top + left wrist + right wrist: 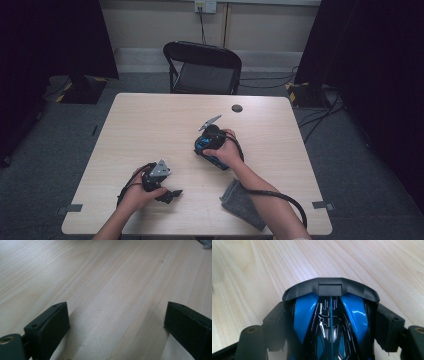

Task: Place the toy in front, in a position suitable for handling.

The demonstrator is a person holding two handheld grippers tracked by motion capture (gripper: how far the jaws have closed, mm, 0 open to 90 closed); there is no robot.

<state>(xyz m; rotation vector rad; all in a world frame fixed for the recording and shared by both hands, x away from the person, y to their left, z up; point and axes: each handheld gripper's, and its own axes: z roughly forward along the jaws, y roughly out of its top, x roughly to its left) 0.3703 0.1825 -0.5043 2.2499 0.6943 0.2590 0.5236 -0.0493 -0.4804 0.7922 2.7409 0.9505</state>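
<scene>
Two jaws of the right gripper [331,332] are clamped on the sides of a glossy blue and black toy car [329,322], which sits between them, near the middle of the bench [150,125]. I judge it light and stiff, but slippery on its shiny shell, so the flat flanks are the best hold. The left gripper [117,322] rests nearer, jaws apart and empty. A grey cloth [240,202] lies beside it. Beyond the pale wood stands a black chair [202,67] on grey carpet.
</scene>
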